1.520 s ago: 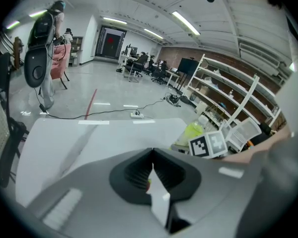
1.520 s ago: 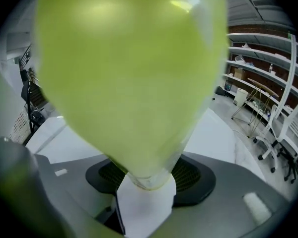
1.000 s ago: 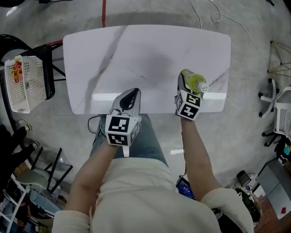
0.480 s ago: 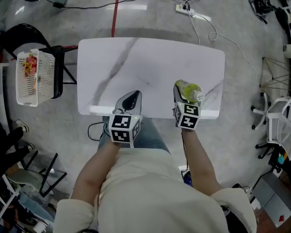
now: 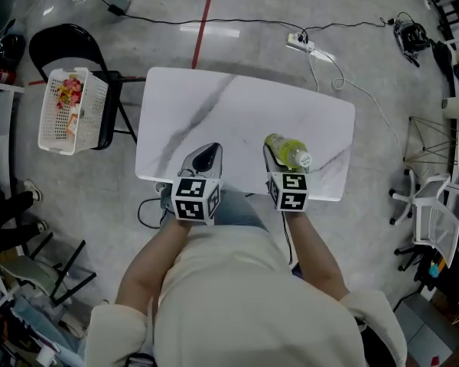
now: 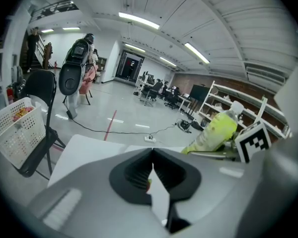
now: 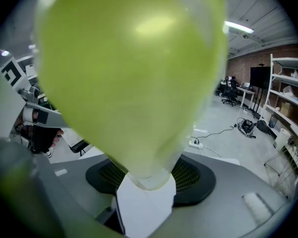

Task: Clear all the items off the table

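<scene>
table (image 5: 237, 113): glossy marble-look top | bottle (image 5: 287, 150): clear smooth plastic | basket (image 5: 52, 128): white plastic mesh

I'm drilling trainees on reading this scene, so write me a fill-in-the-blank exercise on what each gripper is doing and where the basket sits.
1. The right gripper grips a ____ of yellow-green drink.
2. The left gripper has its fingers ____, with nothing between them.
3. The white basket rests on a black ____ beside the table.
Missing words: bottle; shut; chair.
</scene>
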Motion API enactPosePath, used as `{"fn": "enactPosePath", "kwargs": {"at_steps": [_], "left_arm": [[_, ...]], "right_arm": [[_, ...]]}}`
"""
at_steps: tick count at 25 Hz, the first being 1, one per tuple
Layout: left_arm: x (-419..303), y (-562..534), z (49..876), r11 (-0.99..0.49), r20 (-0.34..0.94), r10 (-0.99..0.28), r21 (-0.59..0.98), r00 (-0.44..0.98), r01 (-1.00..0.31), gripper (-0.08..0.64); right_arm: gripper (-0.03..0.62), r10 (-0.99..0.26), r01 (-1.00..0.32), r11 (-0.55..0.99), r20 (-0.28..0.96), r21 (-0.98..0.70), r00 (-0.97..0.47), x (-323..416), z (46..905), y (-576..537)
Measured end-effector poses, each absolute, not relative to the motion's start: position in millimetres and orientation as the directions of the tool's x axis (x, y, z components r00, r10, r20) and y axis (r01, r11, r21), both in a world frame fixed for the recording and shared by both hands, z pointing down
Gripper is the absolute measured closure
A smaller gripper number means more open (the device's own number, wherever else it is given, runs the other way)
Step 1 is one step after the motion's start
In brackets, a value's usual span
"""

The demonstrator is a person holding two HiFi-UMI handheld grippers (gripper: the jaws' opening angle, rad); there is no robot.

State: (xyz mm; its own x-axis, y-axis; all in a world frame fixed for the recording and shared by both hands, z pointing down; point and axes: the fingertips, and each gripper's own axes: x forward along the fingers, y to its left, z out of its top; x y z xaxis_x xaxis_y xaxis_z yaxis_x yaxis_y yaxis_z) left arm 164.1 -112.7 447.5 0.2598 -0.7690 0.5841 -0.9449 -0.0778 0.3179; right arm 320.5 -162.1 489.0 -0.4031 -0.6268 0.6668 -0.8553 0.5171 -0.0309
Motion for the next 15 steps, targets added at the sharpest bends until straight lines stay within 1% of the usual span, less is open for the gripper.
{"fn": "enactPosePath", "kwargs": {"at_steps": [6,15], "left_arm": [[115.1,-97.0,433.7,-0.021,0.575,-0.791,0.314,0.207,-0.949,0.551],[22.1,-61.1,412.0,0.055,0.565,-0.814,0.305,0.135,-0.951,0.551]], "right_arm": [[0.321,-0.61,-0.812,0.584,0.65,-0.019,-0.453,267.0,466.7,-150.3],[0.321,-0.561,-0.737,0.676,0.634,-0.021,-0.532,171.3,436.6,-114.2]]}}
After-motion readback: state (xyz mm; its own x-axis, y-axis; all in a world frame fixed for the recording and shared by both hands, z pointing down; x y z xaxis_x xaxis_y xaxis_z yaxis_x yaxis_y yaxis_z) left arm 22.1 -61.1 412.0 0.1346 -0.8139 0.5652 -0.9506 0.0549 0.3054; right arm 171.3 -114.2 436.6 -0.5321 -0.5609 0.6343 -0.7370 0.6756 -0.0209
